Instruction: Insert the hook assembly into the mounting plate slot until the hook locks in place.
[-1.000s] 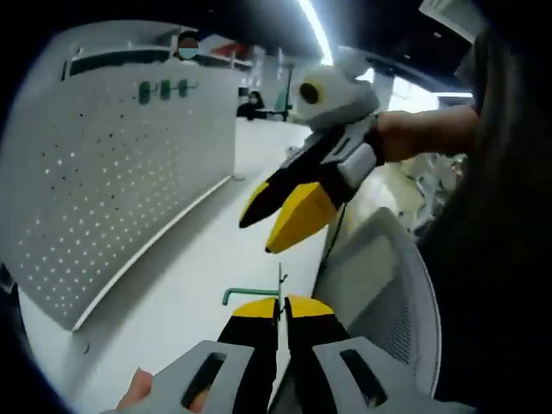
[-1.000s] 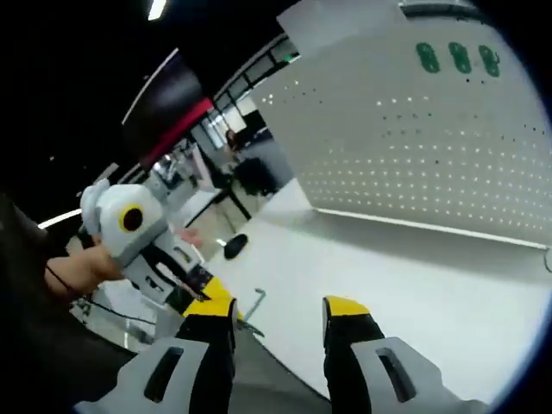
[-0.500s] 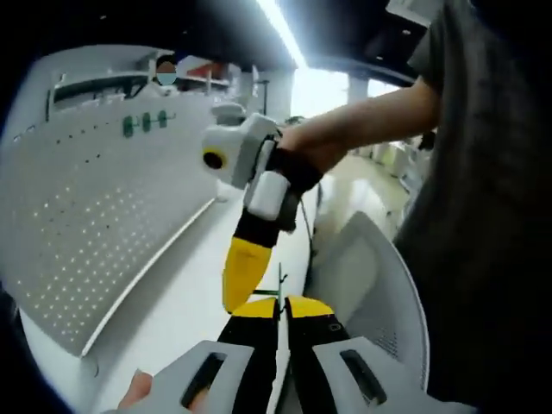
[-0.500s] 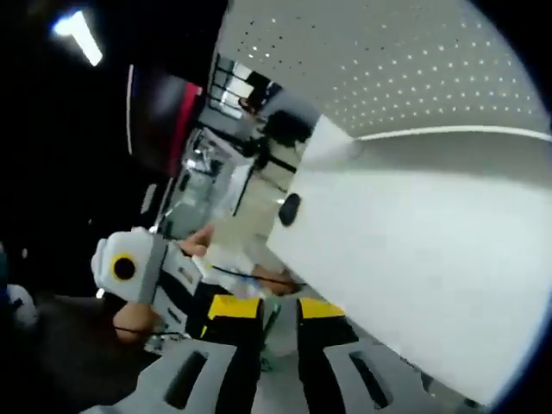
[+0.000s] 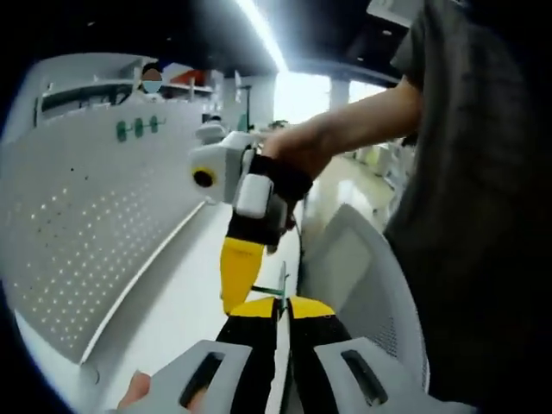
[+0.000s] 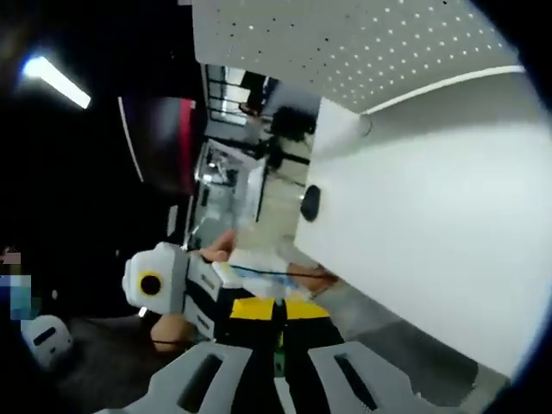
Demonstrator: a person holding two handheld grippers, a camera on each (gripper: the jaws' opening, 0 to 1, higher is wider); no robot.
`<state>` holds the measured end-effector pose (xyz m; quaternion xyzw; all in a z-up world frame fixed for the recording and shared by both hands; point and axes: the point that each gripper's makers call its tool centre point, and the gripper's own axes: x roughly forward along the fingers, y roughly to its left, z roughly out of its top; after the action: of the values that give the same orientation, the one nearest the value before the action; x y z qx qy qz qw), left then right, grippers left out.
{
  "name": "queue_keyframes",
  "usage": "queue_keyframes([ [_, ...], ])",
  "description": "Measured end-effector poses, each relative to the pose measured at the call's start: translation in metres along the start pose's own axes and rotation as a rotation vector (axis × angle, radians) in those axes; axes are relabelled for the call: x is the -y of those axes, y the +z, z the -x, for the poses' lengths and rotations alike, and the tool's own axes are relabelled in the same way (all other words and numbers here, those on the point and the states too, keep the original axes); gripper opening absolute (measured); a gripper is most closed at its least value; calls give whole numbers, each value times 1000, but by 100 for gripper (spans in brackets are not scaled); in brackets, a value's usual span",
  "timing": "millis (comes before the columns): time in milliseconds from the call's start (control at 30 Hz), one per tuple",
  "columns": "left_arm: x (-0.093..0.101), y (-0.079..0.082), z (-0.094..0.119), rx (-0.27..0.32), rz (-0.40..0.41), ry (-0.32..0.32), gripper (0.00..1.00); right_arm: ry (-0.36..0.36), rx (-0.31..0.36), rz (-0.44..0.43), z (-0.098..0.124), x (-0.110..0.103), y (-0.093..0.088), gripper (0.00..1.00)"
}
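Pinching the thin green hook (image 5: 278,289) between closed jaws, the left gripper (image 5: 282,304) holds it over the table (image 5: 185,297) edge. The right gripper (image 6: 278,304) has also clenched on it, its yellow tips meeting the left's. Judged by its wire form, the hook is light, stiff and prone to twist; grip the straight shank. The plate (image 5: 95,216), a pegboard with green fittings (image 5: 138,128), stands well apart.
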<state>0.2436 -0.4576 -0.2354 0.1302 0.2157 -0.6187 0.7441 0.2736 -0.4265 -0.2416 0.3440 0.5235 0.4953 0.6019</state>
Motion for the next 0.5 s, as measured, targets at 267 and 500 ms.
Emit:
queue_keyframes([
  [267, -23, -13, 2, 20, 187, 38, 8, -70, 124, 145, -6, 2, 18, 0],
  [500, -56, -26, 7, 30, 393, 195, 36, -244, 363, 303, 10, 8, 48, 0],
])
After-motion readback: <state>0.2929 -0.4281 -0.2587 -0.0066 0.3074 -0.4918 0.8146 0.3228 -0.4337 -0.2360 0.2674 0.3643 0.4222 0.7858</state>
